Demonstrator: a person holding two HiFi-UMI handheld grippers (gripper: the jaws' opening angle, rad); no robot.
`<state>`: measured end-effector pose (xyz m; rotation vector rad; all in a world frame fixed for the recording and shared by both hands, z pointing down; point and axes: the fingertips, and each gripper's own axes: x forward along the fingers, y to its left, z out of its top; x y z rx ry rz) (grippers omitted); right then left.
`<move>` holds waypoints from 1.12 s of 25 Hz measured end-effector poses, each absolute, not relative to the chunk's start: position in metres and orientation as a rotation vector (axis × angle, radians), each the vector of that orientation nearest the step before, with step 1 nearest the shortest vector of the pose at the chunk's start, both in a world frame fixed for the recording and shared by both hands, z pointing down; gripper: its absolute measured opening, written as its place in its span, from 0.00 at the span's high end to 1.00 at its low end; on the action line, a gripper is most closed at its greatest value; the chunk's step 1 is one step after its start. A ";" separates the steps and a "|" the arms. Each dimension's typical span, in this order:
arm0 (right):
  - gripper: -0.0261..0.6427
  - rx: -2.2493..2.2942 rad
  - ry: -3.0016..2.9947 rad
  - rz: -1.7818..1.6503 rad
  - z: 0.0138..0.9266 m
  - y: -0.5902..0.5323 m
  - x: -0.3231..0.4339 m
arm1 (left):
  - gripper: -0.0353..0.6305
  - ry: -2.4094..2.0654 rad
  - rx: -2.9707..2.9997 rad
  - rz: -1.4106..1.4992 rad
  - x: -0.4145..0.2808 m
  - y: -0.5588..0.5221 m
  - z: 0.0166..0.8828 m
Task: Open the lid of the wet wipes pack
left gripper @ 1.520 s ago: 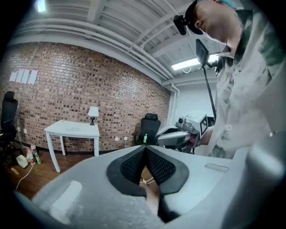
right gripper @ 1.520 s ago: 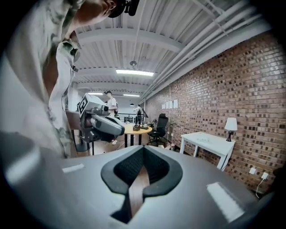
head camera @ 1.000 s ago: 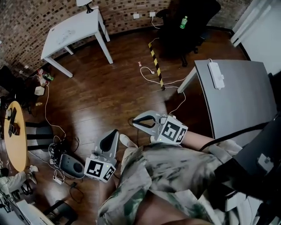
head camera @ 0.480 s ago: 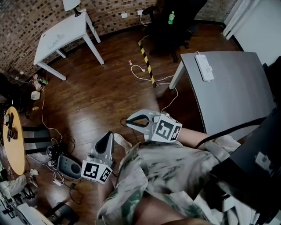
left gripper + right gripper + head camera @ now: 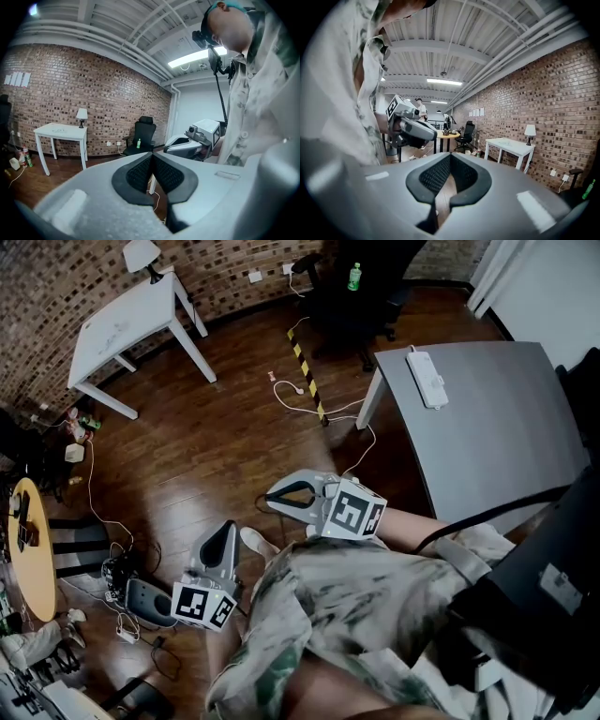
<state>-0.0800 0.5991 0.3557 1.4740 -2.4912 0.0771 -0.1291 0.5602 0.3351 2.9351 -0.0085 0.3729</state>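
- The left gripper (image 5: 226,527) and the right gripper (image 5: 272,495) stay pressed together on nothing, over the wood floor (image 5: 216,437) left of the grey table (image 5: 487,427).
- More of the grey table's top shows than a second ago.
- No view shows the wet wipes pack.

A white power strip (image 5: 425,366) lies on the grey table (image 5: 487,427).

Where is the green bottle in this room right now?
Head view, top centre: the green bottle stands on the black office chair by the brick wall, to the right of the white table.
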 end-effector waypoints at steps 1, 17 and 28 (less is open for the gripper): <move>0.95 1.470 -2.492 0.074 0.356 0.599 -0.080 | 0.94 -0.011 2.938 0.374 -0.129 0.560 0.335; 0.95 1.397 -2.493 0.110 0.369 0.563 -0.094 | 0.94 -0.063 2.898 0.376 -0.141 0.515 0.349; 0.95 1.338 -2.467 0.130 0.382 0.454 -0.121 | 0.94 -0.084 2.859 0.354 -0.169 0.407 0.367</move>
